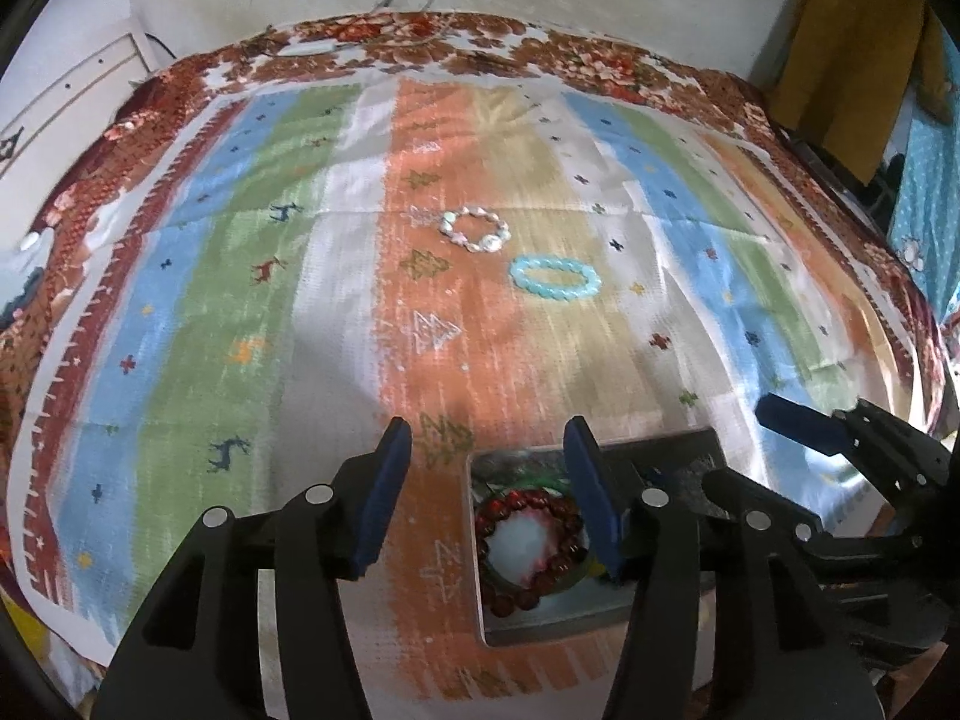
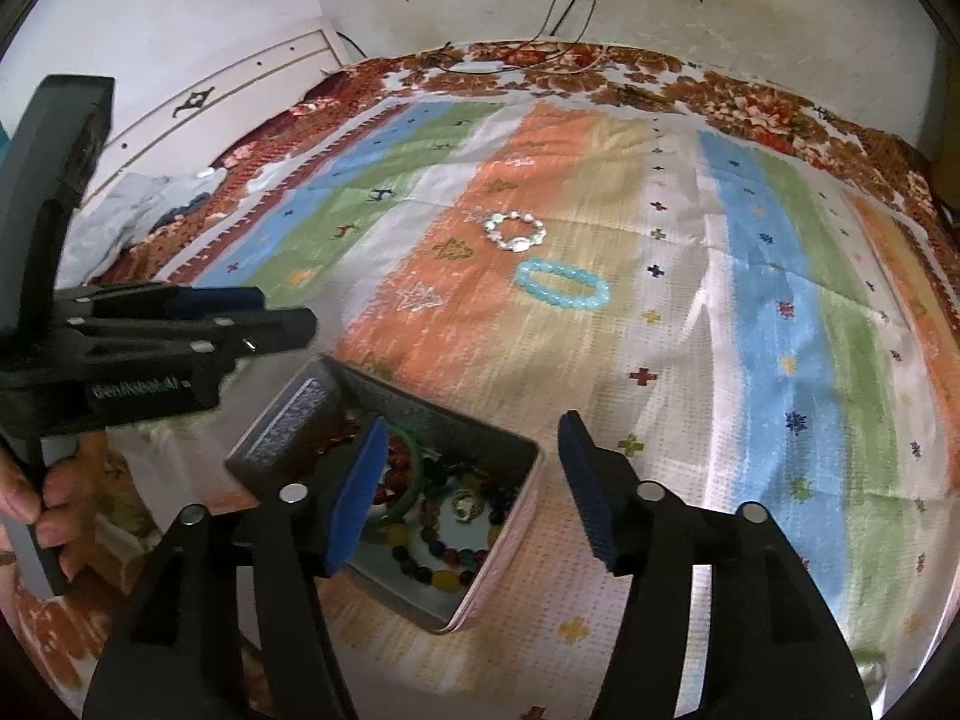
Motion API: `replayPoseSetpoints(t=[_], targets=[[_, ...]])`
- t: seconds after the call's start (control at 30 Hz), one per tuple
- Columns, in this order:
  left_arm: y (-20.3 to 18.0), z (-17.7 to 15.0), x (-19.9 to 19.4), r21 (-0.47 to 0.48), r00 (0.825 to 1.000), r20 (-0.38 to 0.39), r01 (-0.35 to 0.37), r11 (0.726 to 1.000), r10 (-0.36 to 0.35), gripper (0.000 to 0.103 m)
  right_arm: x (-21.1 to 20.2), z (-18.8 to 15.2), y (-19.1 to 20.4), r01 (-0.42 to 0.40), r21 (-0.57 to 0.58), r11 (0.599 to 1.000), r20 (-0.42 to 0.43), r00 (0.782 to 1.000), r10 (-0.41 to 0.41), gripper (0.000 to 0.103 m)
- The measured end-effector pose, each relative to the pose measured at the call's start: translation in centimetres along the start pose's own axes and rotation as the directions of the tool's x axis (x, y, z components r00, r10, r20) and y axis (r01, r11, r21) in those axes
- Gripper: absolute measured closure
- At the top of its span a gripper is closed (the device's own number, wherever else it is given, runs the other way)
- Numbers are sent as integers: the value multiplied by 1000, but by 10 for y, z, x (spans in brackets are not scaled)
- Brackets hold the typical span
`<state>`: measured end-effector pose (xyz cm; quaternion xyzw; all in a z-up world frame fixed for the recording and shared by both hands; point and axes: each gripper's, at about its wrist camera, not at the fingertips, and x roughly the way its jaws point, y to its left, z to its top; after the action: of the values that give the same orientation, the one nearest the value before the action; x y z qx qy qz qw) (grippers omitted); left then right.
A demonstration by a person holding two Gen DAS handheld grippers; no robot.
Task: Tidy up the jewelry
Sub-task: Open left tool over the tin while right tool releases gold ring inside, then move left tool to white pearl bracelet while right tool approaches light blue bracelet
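Two bead bracelets, one pale blue (image 1: 555, 279) and one white (image 1: 475, 230), lie side by side at mid-bed on a striped cloth (image 1: 240, 276), well beyond the open tin (image 2: 498, 546) already holding other beads. Light, loose and apt to roll, each looks best pinched across one side of its loop. Both the left gripper (image 1: 489, 495) and right gripper (image 2: 474, 495) hover over the tin, jaws parted and empty.
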<state>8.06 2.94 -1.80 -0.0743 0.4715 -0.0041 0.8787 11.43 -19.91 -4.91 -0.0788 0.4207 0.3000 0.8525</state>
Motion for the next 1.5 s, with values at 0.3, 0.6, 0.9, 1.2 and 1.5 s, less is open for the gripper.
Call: replayPoseSetpoints(t=[0.3,0.6,0.9,1.2,1.5], targets=[[10,29,16,-11,999,16,-48,999,48,39,14,12,-15,49,26,998,-4,999,-49,35],[13,52,31,-6,997,39,-61,998,61,29,30,34,-29,60,62,996,4,998,-61,34],[14,76,59,-14,997,24,-68,998,69,21,50,55,-48,96,71,993,-10,995,-95,34],[21,98,82,-43,998,19,-61,997,62,18,72,76,-69,108,104,989,-23,994,-106,34],[32,115,111,-76,999,-27,-47,996,45,18,95,85,-81,107,125,986,-62,993,-100,34]])
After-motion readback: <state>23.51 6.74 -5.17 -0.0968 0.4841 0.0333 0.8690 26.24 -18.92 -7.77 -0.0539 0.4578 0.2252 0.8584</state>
